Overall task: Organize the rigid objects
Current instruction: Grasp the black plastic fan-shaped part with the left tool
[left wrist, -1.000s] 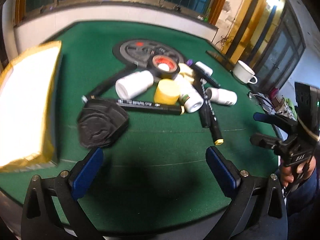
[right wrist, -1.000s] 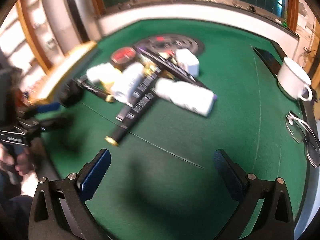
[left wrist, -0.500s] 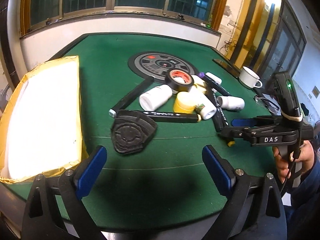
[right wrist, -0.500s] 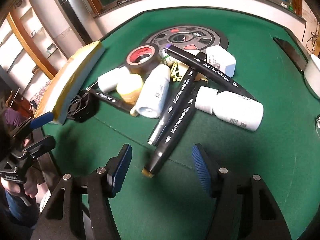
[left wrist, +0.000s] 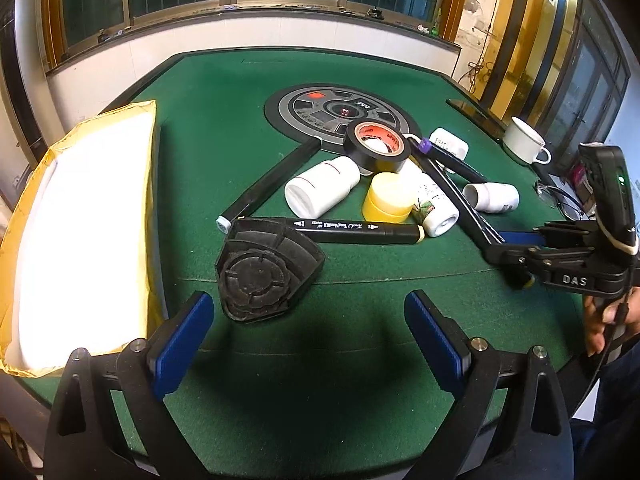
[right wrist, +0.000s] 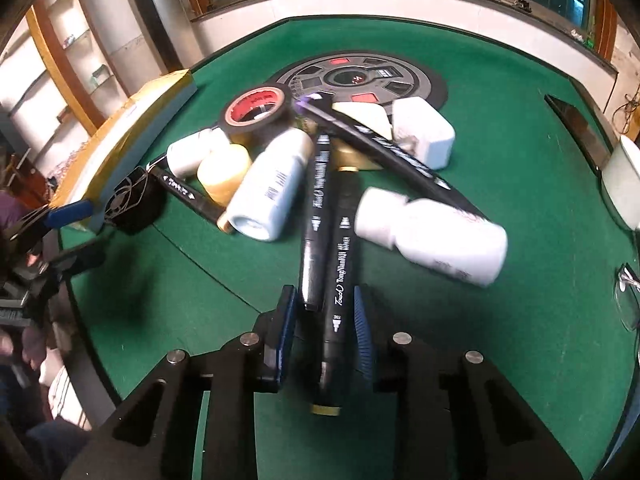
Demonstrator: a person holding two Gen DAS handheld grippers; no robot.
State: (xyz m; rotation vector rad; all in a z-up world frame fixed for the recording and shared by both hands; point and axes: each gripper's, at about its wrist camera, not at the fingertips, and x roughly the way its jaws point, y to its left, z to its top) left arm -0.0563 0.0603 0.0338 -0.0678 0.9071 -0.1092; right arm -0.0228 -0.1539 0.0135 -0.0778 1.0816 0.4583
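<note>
Two markers sit between your right gripper's just-closing jaws; the yellow-tipped marker looks pinched, lower centre. Left gripper spread over bare green bench. Bottles capped.

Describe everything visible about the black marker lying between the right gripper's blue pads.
The black marker is a long, glossy, plastic-looking pen with white printed lettering and nib symbols along its barrel and a yellowish end cap nearest the camera. It lies flat on the green felt table, running from the pile toward the right gripper, whose jaws have just been closing around its near end. A second black marker lies alongside on its left, touching it. Its far end reaches a gold-coloured object in the pile.
</note>
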